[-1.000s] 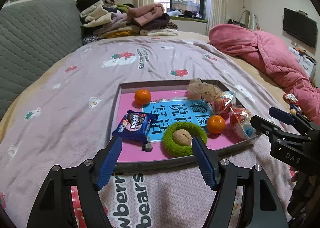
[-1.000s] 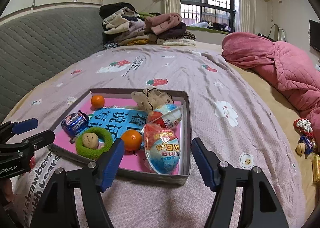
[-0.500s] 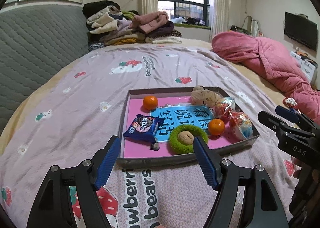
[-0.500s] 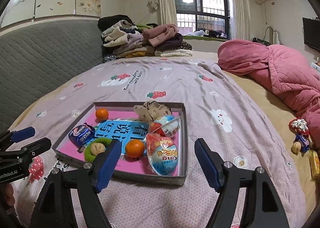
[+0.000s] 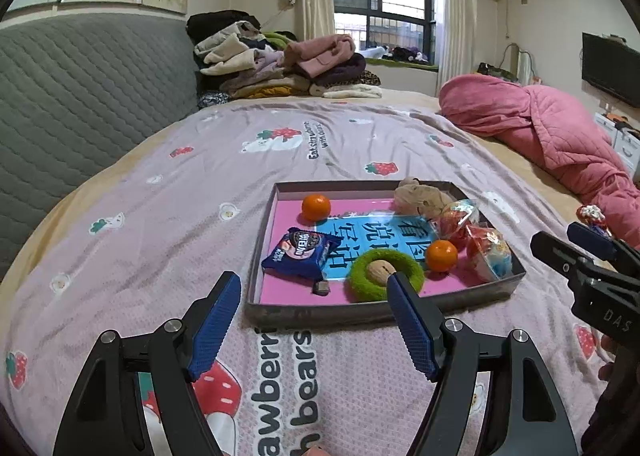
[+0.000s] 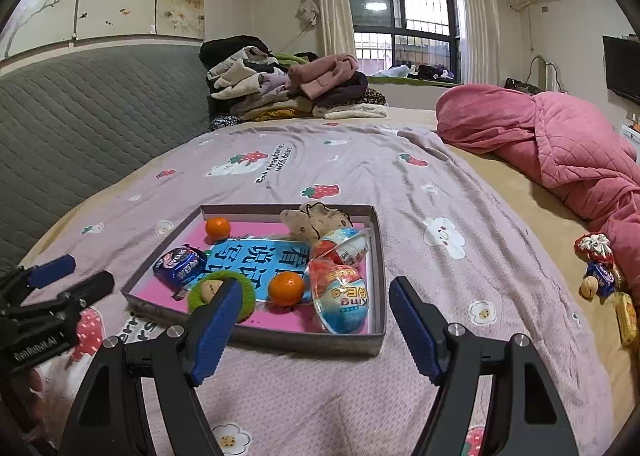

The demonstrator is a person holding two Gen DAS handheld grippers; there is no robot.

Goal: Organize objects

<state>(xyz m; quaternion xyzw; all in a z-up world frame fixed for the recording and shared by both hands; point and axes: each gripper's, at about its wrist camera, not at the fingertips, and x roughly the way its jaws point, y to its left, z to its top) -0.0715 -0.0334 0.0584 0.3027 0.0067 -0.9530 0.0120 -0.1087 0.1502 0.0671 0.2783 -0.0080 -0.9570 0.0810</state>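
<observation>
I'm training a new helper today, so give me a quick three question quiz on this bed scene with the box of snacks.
1. True or false: the walnut sits inside the green ring.
2. How many oranges lie in the box? A) one B) two C) three
3. What does the left claw hold?

Key: 1. True. 2. B: one orange near the far wall, another beside the egg toys. 3. Nothing; like the right claw, it is open above the blanket.
</observation>
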